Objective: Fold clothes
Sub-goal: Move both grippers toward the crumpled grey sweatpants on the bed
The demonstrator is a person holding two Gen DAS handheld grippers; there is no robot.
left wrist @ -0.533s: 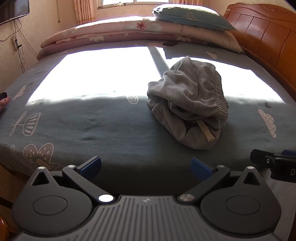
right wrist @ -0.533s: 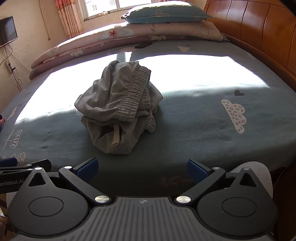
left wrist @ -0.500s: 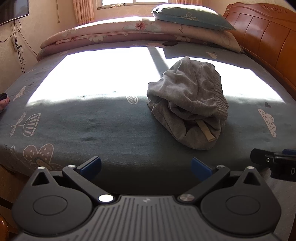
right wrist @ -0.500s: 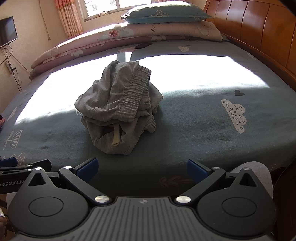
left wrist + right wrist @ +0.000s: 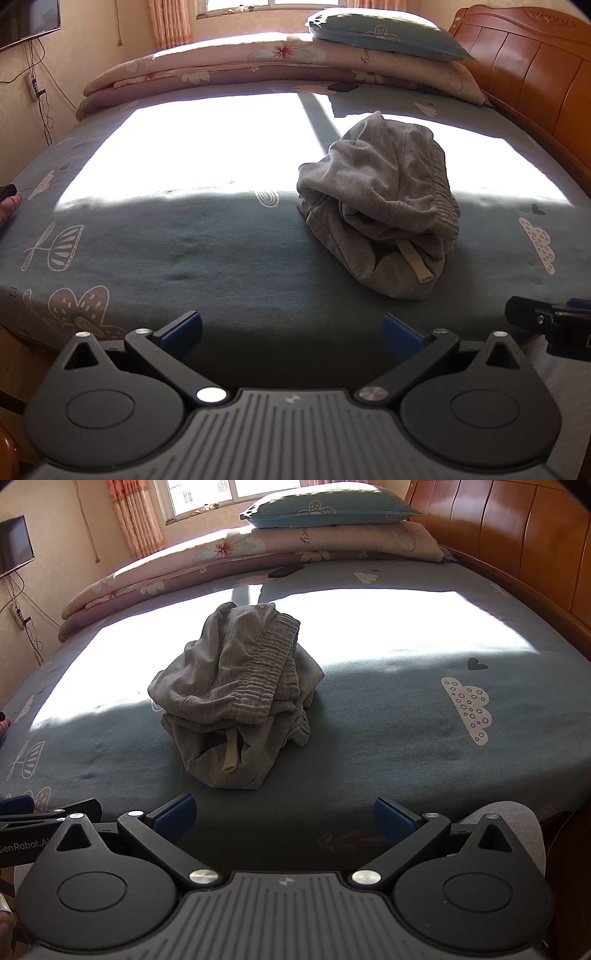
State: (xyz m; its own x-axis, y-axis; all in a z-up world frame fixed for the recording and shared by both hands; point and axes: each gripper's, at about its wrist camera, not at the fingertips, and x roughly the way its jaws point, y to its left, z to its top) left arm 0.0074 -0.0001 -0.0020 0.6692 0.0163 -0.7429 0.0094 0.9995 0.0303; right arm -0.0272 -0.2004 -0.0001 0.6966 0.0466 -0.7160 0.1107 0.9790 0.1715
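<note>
The crumpled grey knit garment with a ribbed elastic waistband [image 5: 236, 698] sits in a heap near the middle of the bed, half in the sun patch and half in shade, with a beige drawstring end [image 5: 231, 755] poking out of its near side. From what I can see it looks like sweatpants or shorts, though bunched like this I can't say which. In the left wrist view the same heap [image 5: 384, 206] lies ahead and to the right.

Against the frames from half a second back, I see nothing changed: the heap has the same folds, the cord hangs the same way, and both views are framed as they were. I read that as the task not having started, with me holding at the ready, and no fold made yet.

My left gripper [image 5: 291, 334] stands wide open with nothing between its blue pads, poised over the near edge of the grey-blue printed bedsheet [image 5: 184, 258], well short of the cloth. My right gripper [image 5: 284, 814] is likewise spread fully and empty, with the heap nearly straight ahead of it.

Further out, a folded pink floral quilt [image 5: 184, 568] and a teal pillow [image 5: 325, 504] lie along the far side, with an orange-brown wooden headboard [image 5: 517, 546] to the right.

My next move, I judge, is to reach in and spread the heap flat.
</note>
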